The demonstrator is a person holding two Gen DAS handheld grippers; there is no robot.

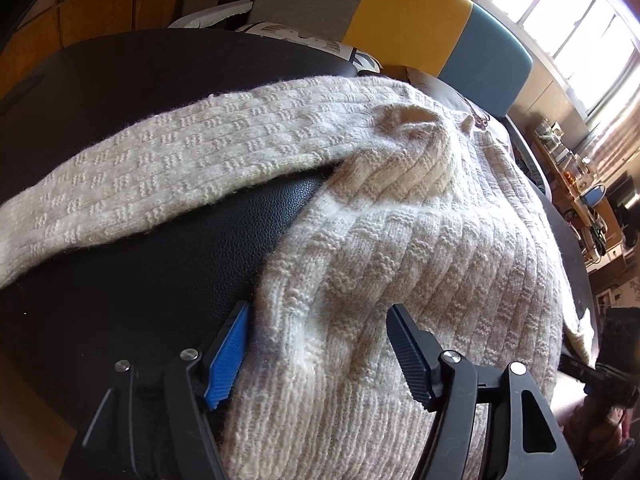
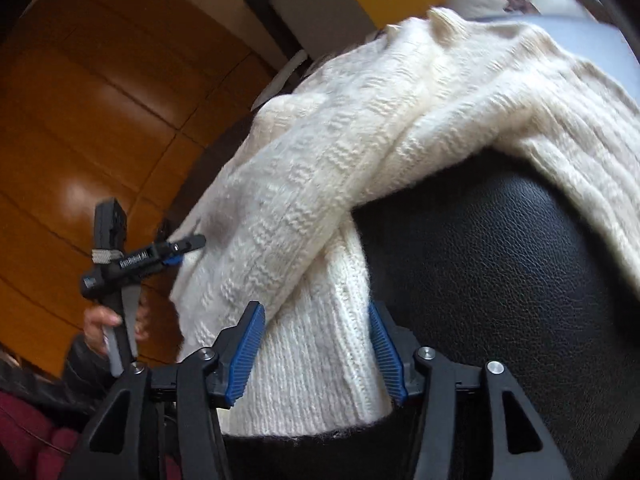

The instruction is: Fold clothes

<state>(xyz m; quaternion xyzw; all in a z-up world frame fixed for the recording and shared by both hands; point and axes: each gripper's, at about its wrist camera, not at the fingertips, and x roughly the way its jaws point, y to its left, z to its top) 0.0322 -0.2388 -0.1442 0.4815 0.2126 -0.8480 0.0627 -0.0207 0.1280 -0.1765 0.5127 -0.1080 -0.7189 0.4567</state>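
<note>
A cream knitted sweater (image 1: 400, 240) lies spread on a black leather surface (image 1: 140, 272), one sleeve (image 1: 180, 160) stretched out to the left. My left gripper (image 1: 318, 346) is open, its blue-padded jaws astride the sweater's near hem. In the right wrist view the sweater (image 2: 320, 184) lies bunched over the black leather (image 2: 500, 280). My right gripper (image 2: 316, 344) is open with its jaws on either side of a ribbed edge of the sweater (image 2: 320, 360). The left gripper also shows in the right wrist view (image 2: 188, 244), held in a hand at the sweater's left edge.
Grey, yellow and blue cushions (image 1: 400, 12) stand behind the surface. A window (image 1: 568, 20) and a cluttered shelf (image 1: 572, 168) are at the right. Wooden panelling (image 2: 80, 120) fills the left of the right wrist view.
</note>
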